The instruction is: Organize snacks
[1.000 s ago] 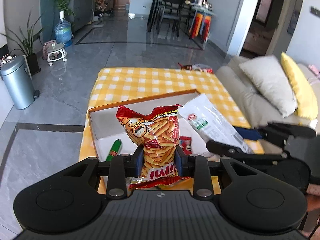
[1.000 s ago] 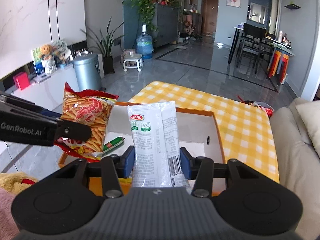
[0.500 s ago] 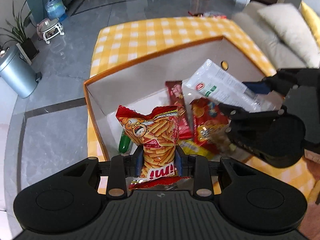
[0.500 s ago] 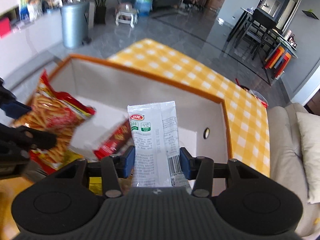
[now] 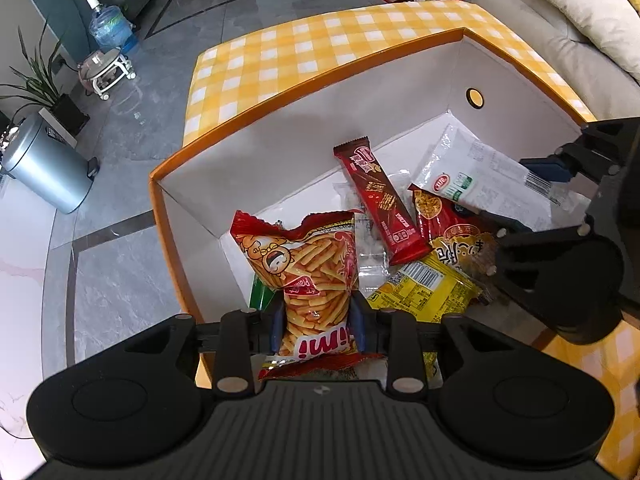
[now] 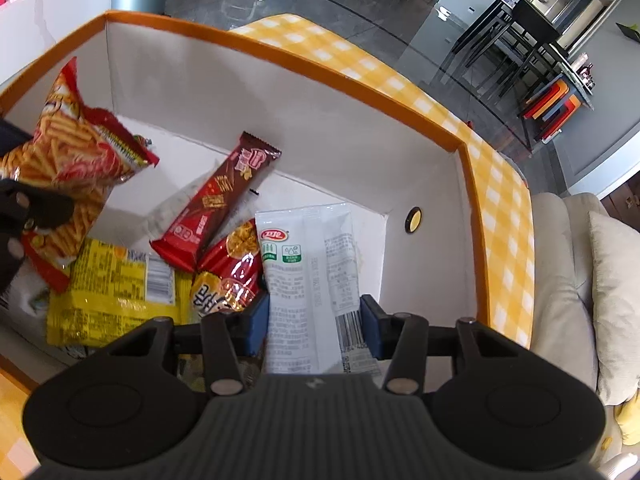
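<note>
Gripping a red bag of fry-shaped snacks (image 5: pixel 316 272) by its lower end, pads of the left gripper (image 5: pixel 318 326) pressed on both sides, bag standing upright over the near left corner of the orange-rimmed box (image 5: pixel 304 92), probably for lowering in without crushing. Pinching a white packet (image 6: pixel 308 276) likewise in the right gripper (image 6: pixel 314 326), hanging over the box's right side, seemingly aiming at the bare floor there. Lying beneath, already inside: a yellow packet (image 6: pixel 116 292) nearest, a red round-print pouch (image 6: pixel 232 264) beside it, a dark red bar (image 6: pixel 216 200) farther in, leaning diagonally. Sitting under the box, a yellow checked cloth (image 5: pixel 304 48), stretching away to the far side.
</note>
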`<action>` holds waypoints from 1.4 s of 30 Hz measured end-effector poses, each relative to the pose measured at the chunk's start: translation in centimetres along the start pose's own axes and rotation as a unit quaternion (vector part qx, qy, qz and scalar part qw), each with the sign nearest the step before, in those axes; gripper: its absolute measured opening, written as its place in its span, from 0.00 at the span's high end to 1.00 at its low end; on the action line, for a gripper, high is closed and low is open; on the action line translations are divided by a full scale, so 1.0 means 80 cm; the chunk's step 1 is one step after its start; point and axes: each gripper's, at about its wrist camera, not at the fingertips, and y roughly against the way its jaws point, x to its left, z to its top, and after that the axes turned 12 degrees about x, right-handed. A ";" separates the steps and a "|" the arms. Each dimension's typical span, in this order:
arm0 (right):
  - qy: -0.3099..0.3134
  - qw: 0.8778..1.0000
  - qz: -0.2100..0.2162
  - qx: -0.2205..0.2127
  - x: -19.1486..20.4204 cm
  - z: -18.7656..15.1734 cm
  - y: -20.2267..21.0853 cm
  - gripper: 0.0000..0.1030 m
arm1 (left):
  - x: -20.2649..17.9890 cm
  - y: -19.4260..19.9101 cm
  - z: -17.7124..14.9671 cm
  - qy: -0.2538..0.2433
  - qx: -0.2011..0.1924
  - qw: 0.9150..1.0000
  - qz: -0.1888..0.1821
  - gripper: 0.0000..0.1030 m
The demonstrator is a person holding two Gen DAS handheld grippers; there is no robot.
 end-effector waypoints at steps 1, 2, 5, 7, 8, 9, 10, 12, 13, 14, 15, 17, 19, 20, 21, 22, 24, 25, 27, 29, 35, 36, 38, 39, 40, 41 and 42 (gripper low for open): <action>0.001 1.000 0.000 -0.001 -0.001 -0.001 0.000 0.55 | 0.000 -0.001 0.001 0.000 0.000 1.000 0.002 0.64; 0.001 1.000 0.001 -0.001 -0.001 -0.002 0.001 0.55 | 0.000 -0.002 0.001 0.000 0.000 1.000 0.005 0.63; 0.000 1.000 0.005 -0.002 -0.005 -0.004 0.004 0.54 | -0.001 -0.008 0.006 -0.006 -0.007 0.999 0.036 0.58; -0.001 1.000 0.007 -0.006 -0.006 -0.007 0.009 0.52 | -0.003 -0.009 0.006 -0.012 -0.013 0.998 0.065 0.54; 0.000 1.000 0.006 -0.010 -0.006 -0.006 0.011 0.49 | -0.004 -0.007 0.006 -0.015 -0.017 0.997 0.072 0.54; 0.001 1.000 0.003 -0.015 -0.007 -0.007 0.014 0.48 | -0.005 -0.006 0.005 -0.019 -0.020 0.996 0.081 0.53; 0.002 1.000 0.002 -0.019 -0.008 -0.008 0.018 0.44 | -0.008 -0.004 0.004 -0.025 -0.022 0.995 0.093 0.51; 0.002 1.000 0.003 -0.031 -0.010 -0.010 0.027 0.41 | -0.011 0.003 0.002 -0.034 -0.030 0.993 0.109 0.45; 0.002 0.999 0.004 -0.034 -0.011 -0.010 0.031 0.40 | -0.011 0.007 0.002 -0.035 -0.034 0.992 0.114 0.42; 0.001 0.999 0.004 -0.037 -0.013 -0.010 0.035 0.39 | -0.011 0.013 0.001 -0.035 -0.039 0.992 0.114 0.41; 0.000 0.999 0.006 -0.039 -0.015 -0.011 0.040 0.38 | -0.011 0.020 0.001 -0.033 -0.044 0.992 0.112 0.39; -0.004 0.999 0.011 -0.045 -0.020 -0.011 0.049 0.33 | -0.008 0.034 0.001 -0.027 -0.055 0.993 0.105 0.36; -0.011 0.999 0.016 -0.049 -0.026 -0.012 0.060 0.31 | -0.007 0.048 -0.001 -0.022 -0.068 0.993 0.097 0.34; -0.016 0.998 0.019 -0.052 -0.030 -0.013 0.067 0.29 | -0.005 0.058 -0.001 -0.018 -0.077 0.993 0.092 0.32; -0.021 0.998 0.023 -0.057 -0.034 -0.014 0.074 0.28 | -0.004 0.069 -0.003 -0.013 -0.087 0.992 0.088 0.29; -0.028 0.997 0.027 -0.064 -0.039 -0.016 0.084 0.23 | -0.003 0.078 -0.005 -0.009 -0.096 0.992 0.085 0.26; -0.042 0.995 0.035 -0.082 -0.049 -0.021 0.105 0.17 | -0.002 0.096 -0.011 -0.001 -0.118 0.990 0.083 0.25; -0.050 0.994 0.038 -0.095 -0.053 -0.025 0.118 0.14 | -0.001 0.108 -0.014 0.005 -0.135 0.988 0.081 0.24; -0.066 0.989 0.049 -0.121 -0.064 -0.034 0.143 0.09 | 0.001 0.129 -0.022 0.020 -0.166 0.983 0.080 0.24; -0.084 0.983 0.060 -0.152 -0.072 -0.047 0.169 0.08 | 0.002 0.155 -0.035 0.035 -0.208 0.974 0.083 0.21; -0.127 0.959 0.083 -0.238 -0.084 -0.102 0.234 0.04 | -0.011 0.218 -0.080 0.052 -0.319 0.940 0.109 0.09; -0.130 0.956 0.088 -0.250 -0.084 -0.112 0.244 0.04 | -0.013 0.224 -0.085 0.054 -0.328 0.936 0.111 0.09; -0.132 0.948 0.095 -0.272 -0.084 -0.135 0.262 0.04 | -0.017 0.235 -0.101 0.061 -0.347 0.930 0.107 0.09; -0.132 0.946 0.098 -0.280 -0.082 -0.145 0.269 0.04 | -0.018 0.239 -0.108 0.065 -0.353 0.928 0.103 0.08; -0.132 0.944 0.102 -0.285 -0.080 -0.157 0.276 0.04 | -0.019 0.242 -0.115 0.068 -0.356 0.927 0.100 0.08; -0.132 0.943 0.104 -0.287 -0.078 -0.167 0.281 0.04 | -0.020 0.243 -0.122 0.070 -0.357 0.926 0.098 0.08; -0.132 0.943 0.107 -0.286 -0.074 -0.178 0.285 0.04 | -0.021 0.245 -0.129 0.071 -0.358 0.926 0.097 0.08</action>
